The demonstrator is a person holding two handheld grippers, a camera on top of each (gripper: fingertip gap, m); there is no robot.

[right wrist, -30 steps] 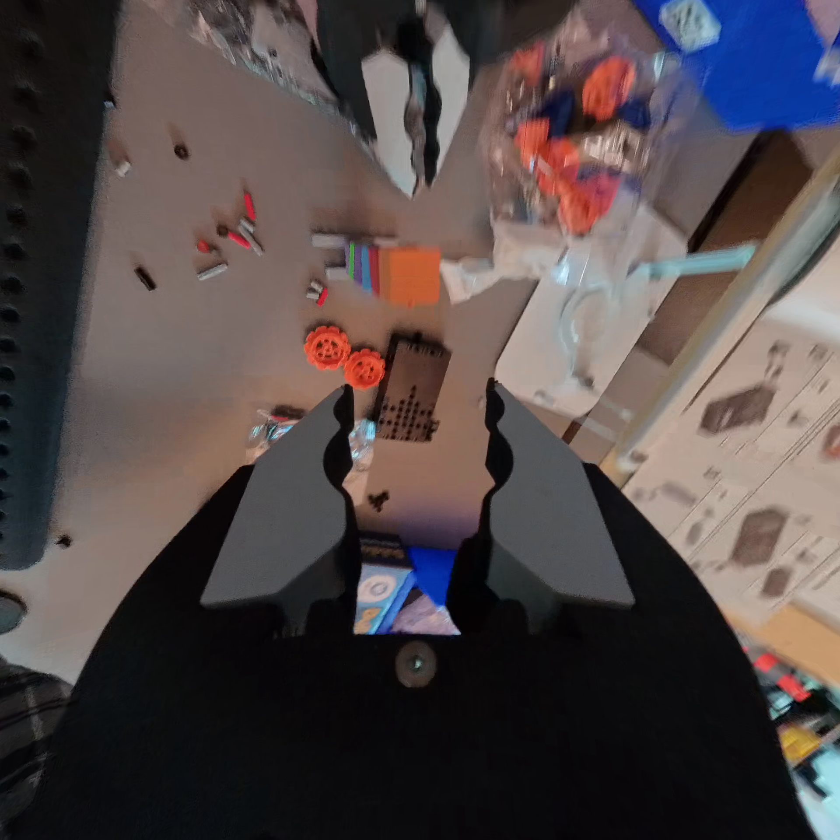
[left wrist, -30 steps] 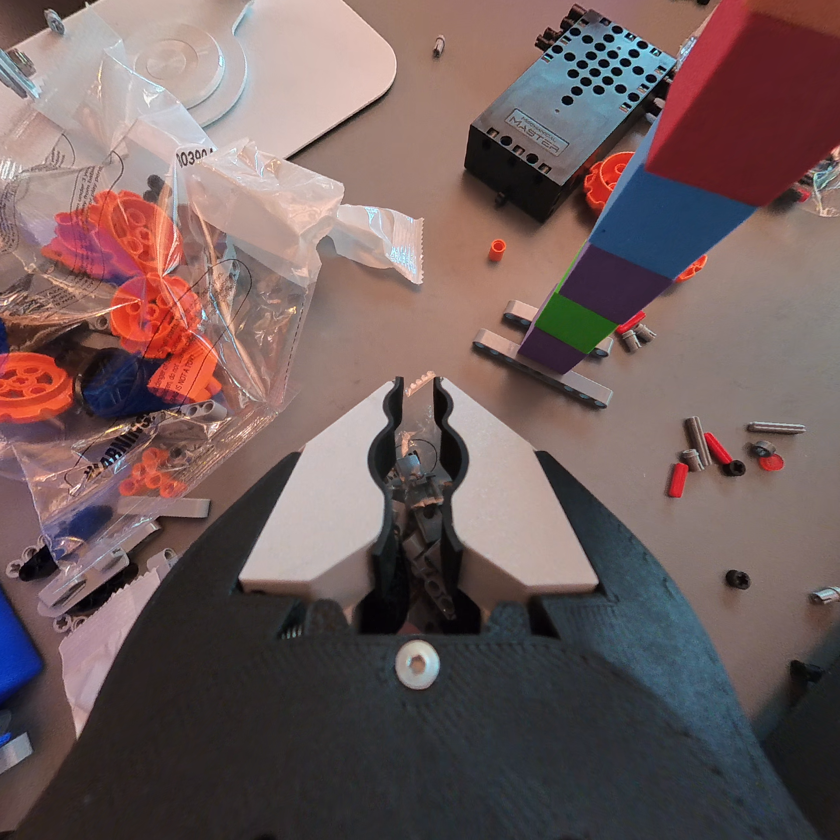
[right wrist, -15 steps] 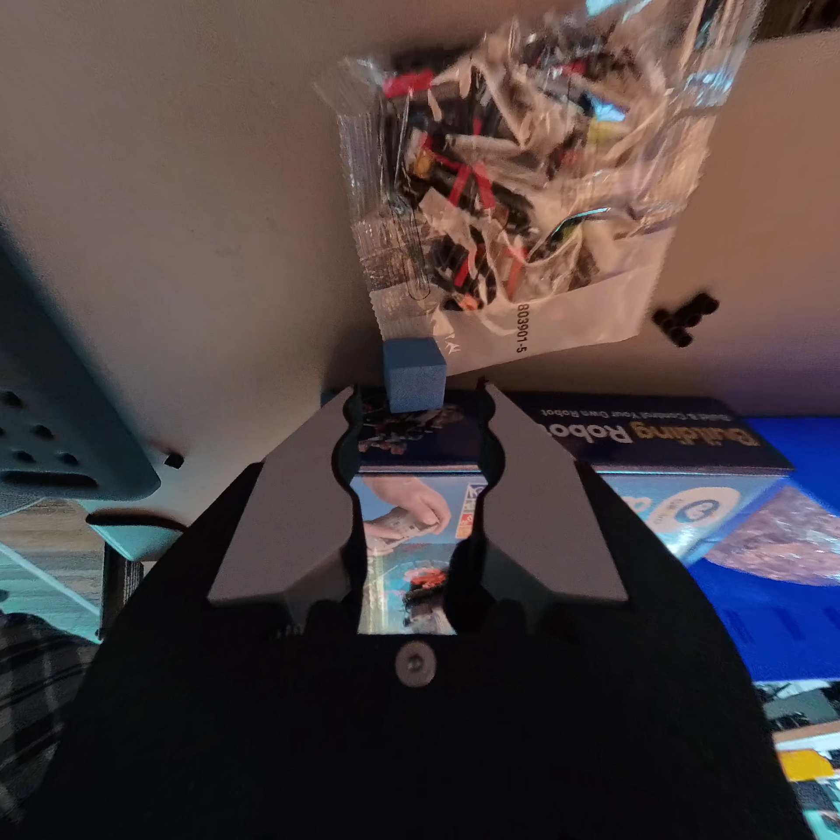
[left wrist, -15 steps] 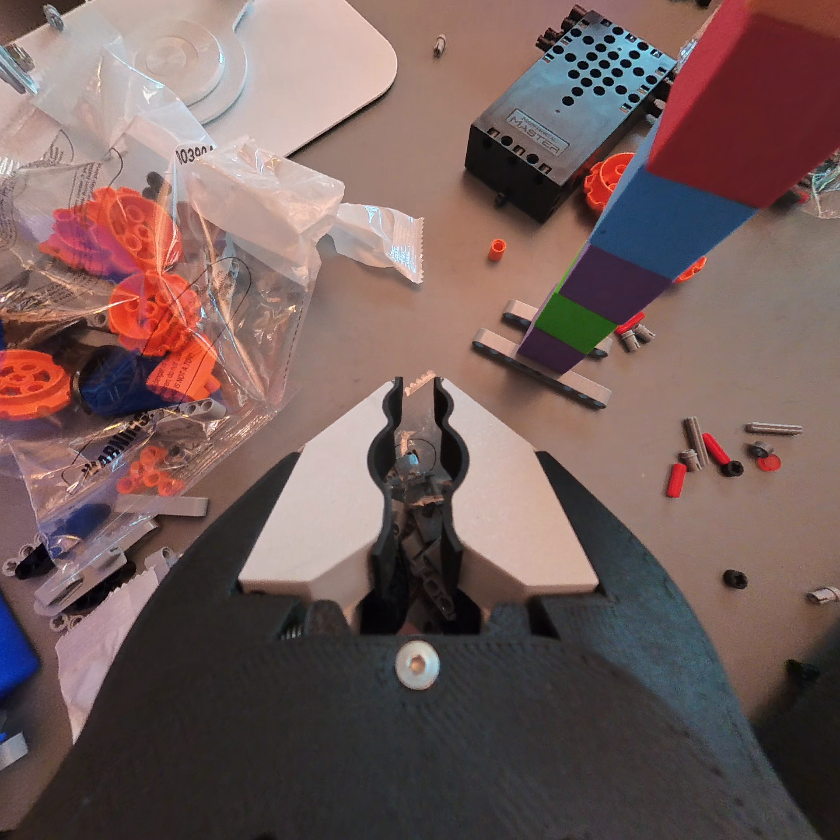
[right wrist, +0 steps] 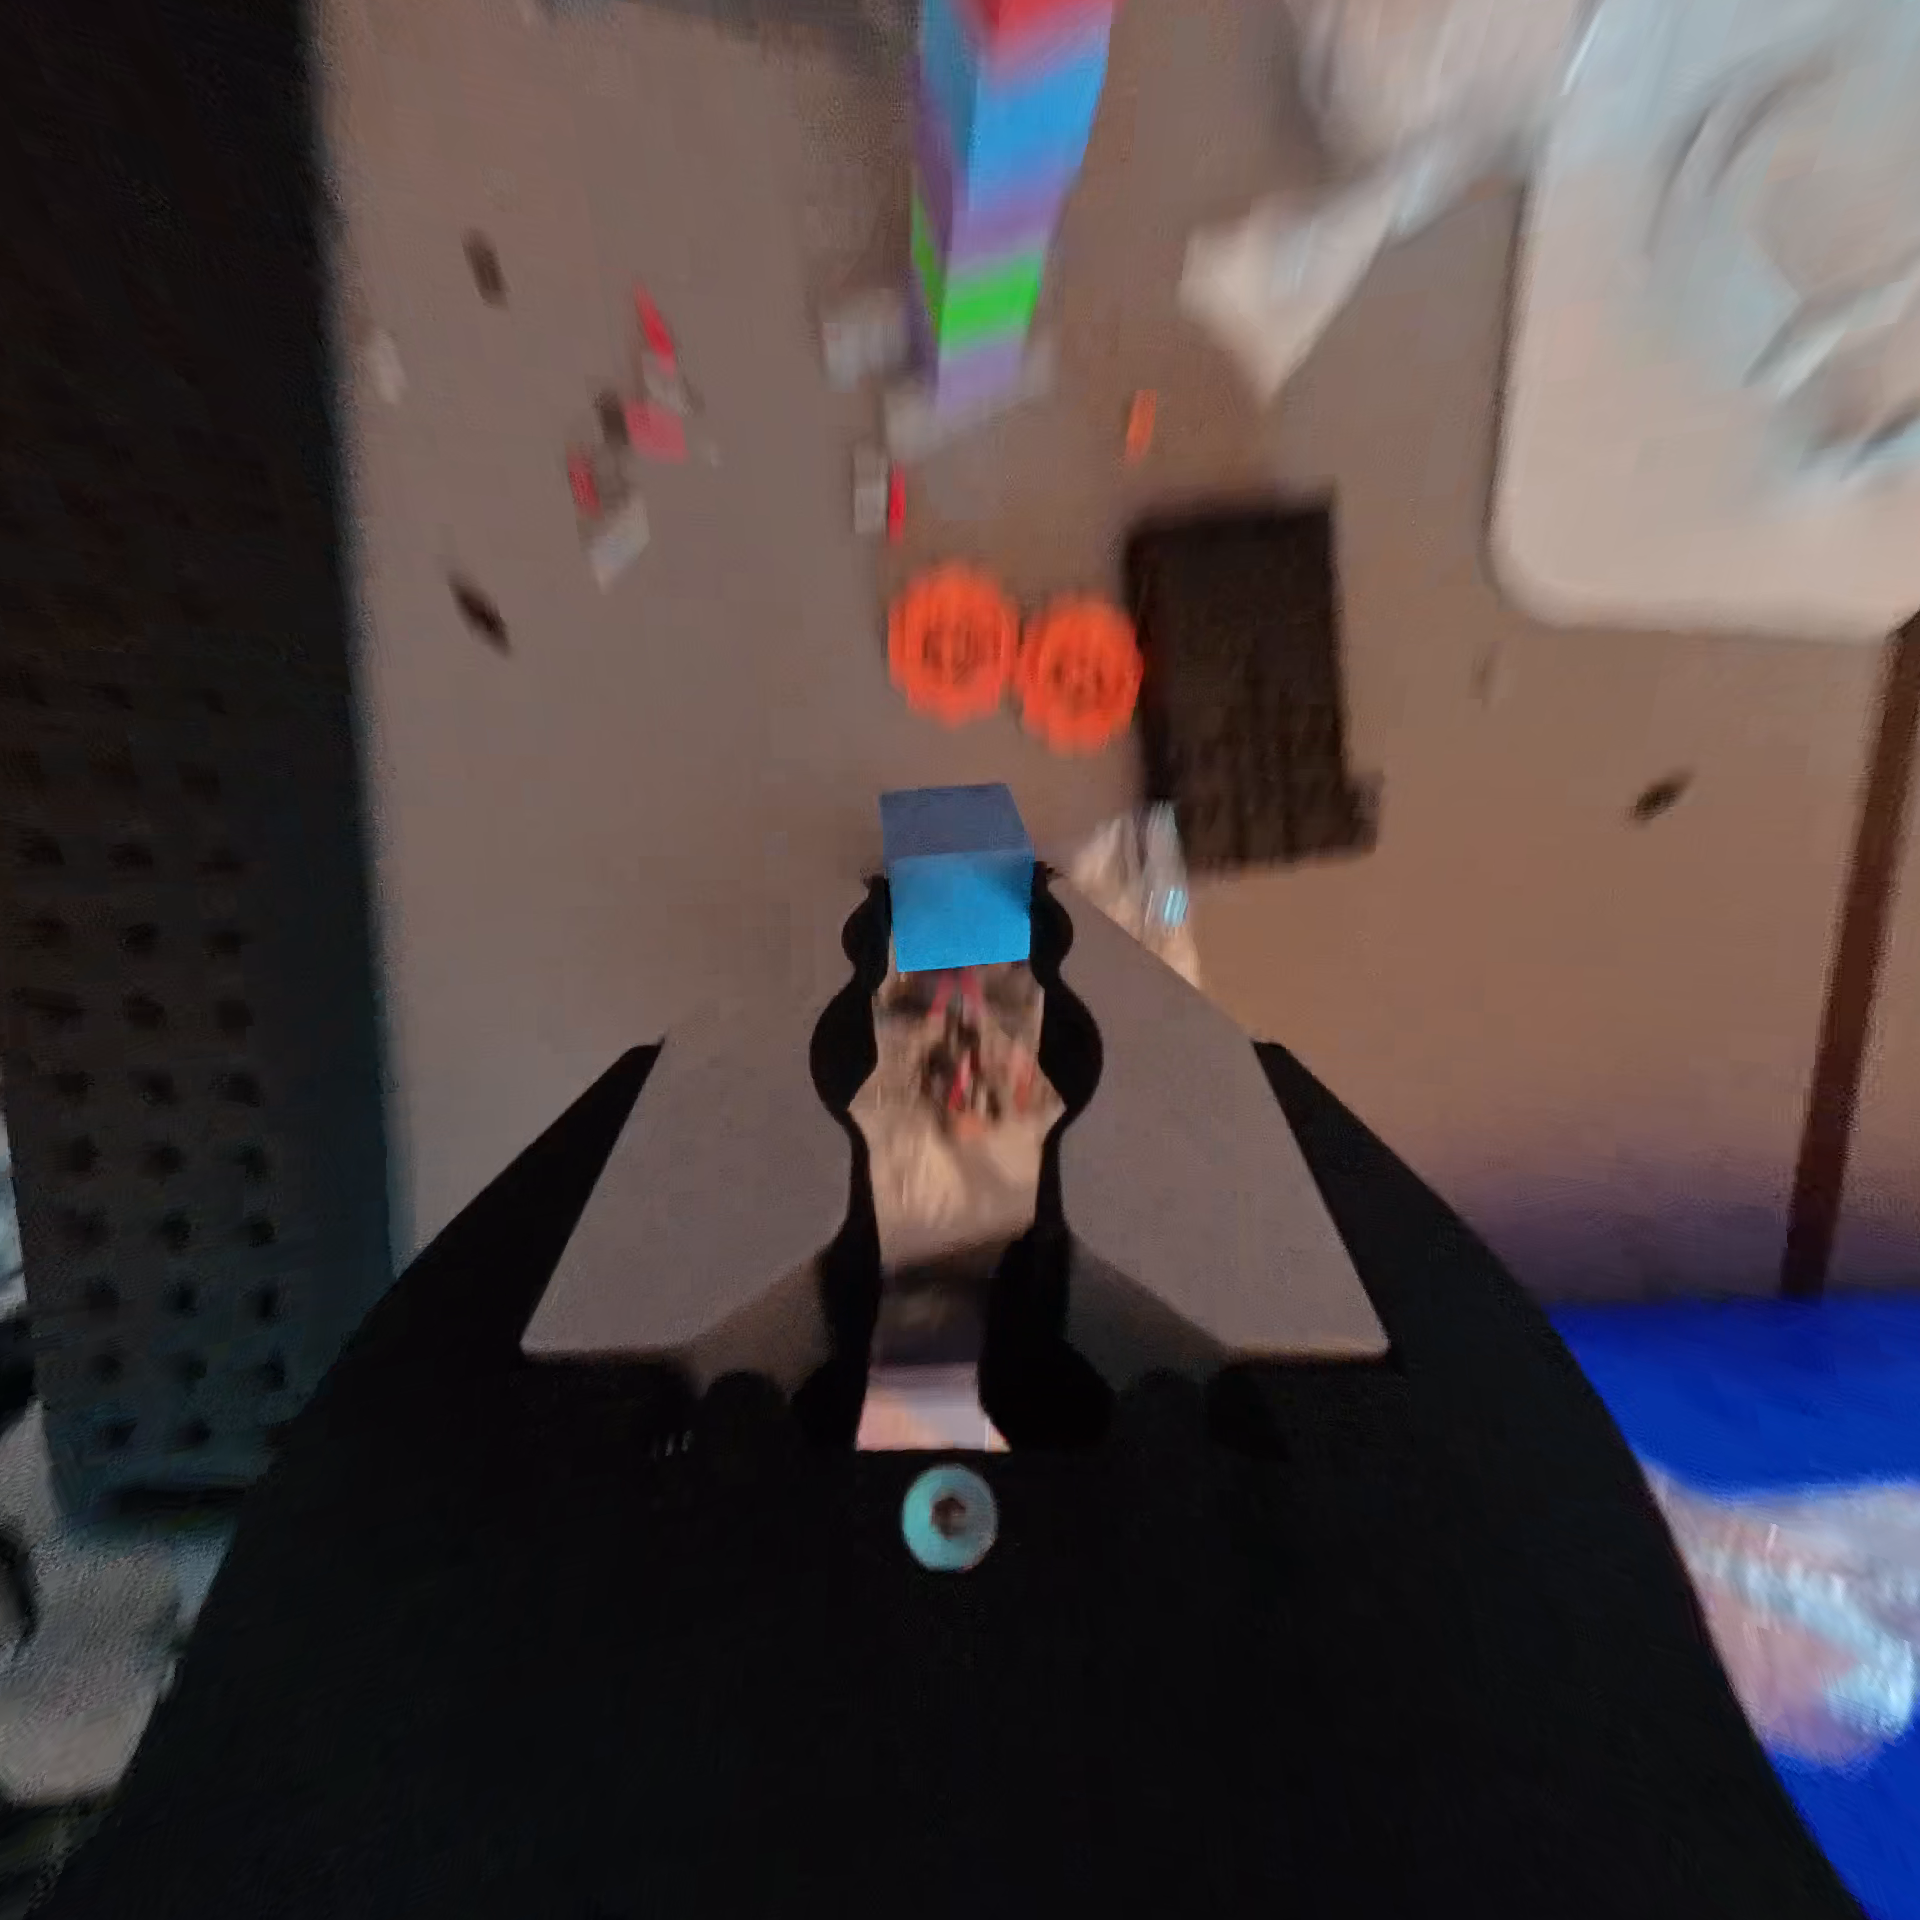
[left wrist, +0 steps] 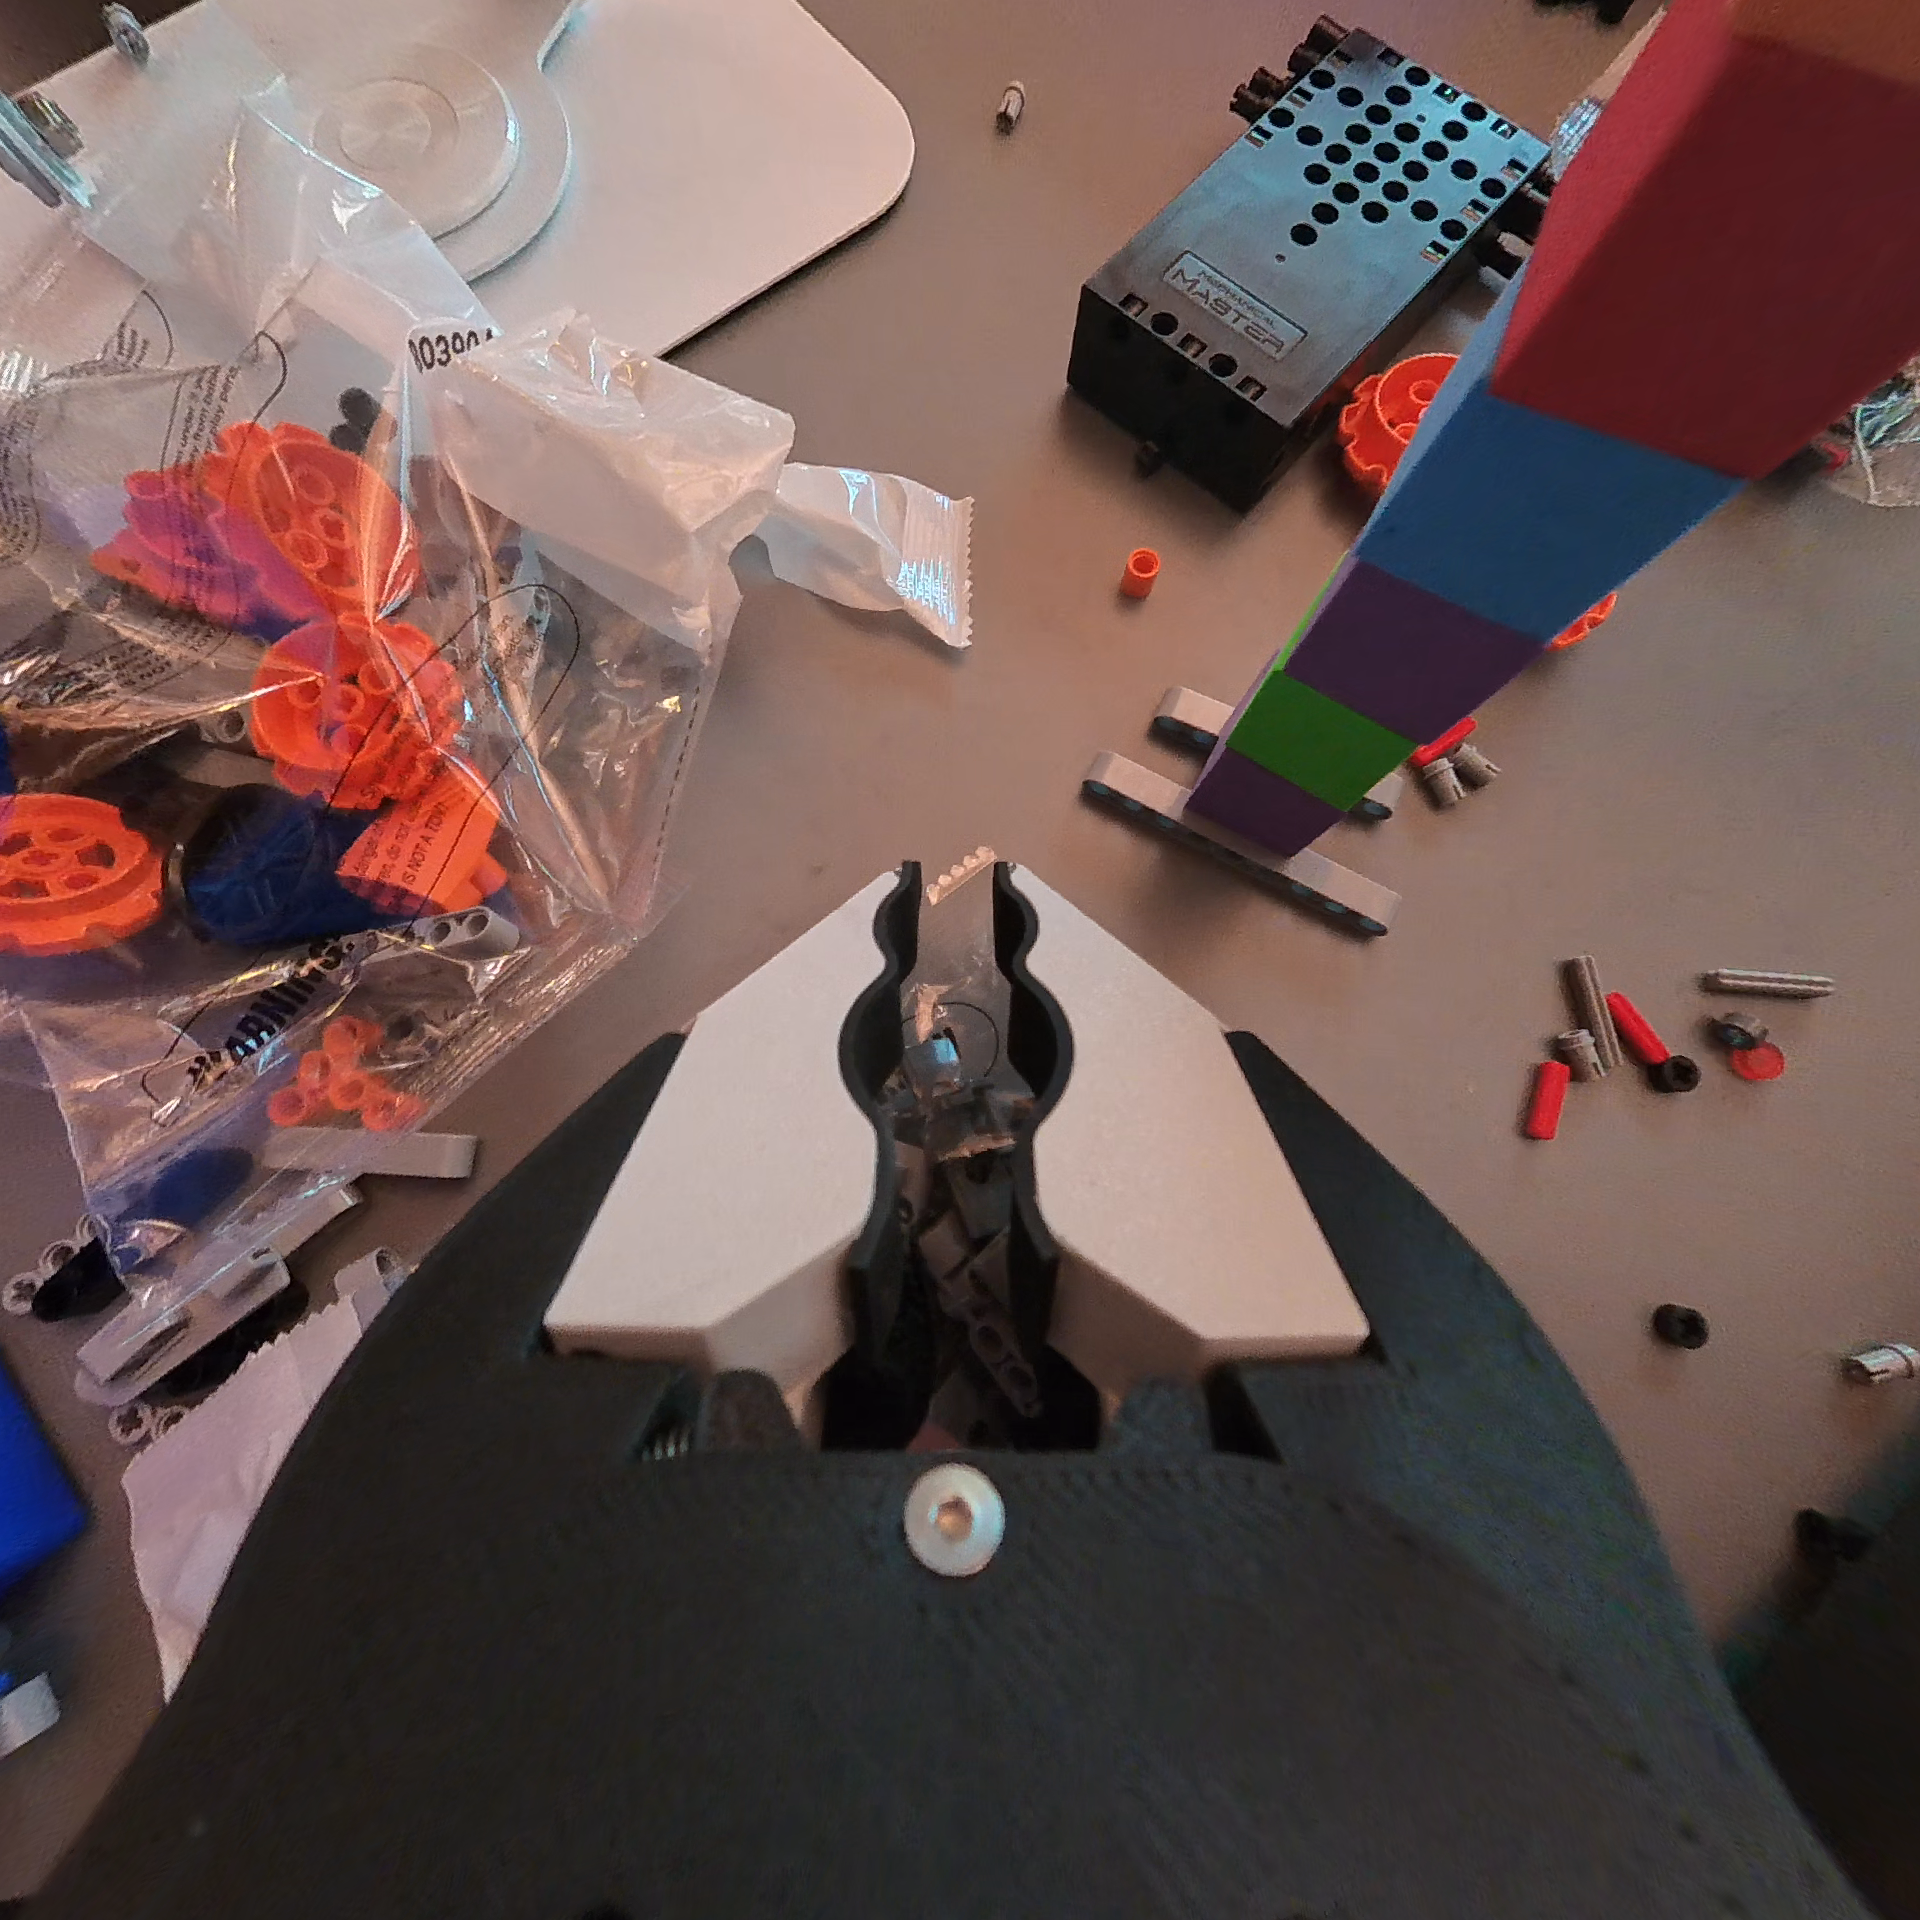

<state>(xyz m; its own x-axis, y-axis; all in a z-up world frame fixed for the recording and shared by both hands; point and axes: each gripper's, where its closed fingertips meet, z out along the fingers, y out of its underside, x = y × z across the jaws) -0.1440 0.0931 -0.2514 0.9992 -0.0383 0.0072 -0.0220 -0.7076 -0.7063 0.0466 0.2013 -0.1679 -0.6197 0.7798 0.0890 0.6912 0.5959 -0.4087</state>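
Note:
My left gripper (left wrist: 958,878) hangs above the brown table, shut on a small clear plastic bag (left wrist: 951,1049) of grey parts. The bag's serrated edge sticks out past the fingertips. A tall tower of coloured blocks (left wrist: 1475,582) stands to its right on grey beams (left wrist: 1236,862). My right gripper (right wrist: 958,894) is shut on a blue cube (right wrist: 961,904), with both pads against its sides. In the blurred right wrist view the same tower (right wrist: 987,260) stands well ahead of the cube.
A large clear bag of orange wheels (left wrist: 312,665) lies at the left. A black perforated box (left wrist: 1299,281), a white tray (left wrist: 623,156) and loose pins (left wrist: 1621,1039) are scattered about. Two orange wheels (right wrist: 1013,655) and a dark perforated panel (right wrist: 156,727) show in the right wrist view. The left gripper's tips are roughly 25 centimetres from the right gripper's.
My right gripper closed on the blue cube that sat by a printed box, then swung round to face the table and tower. My left gripper has kept still with its bag.

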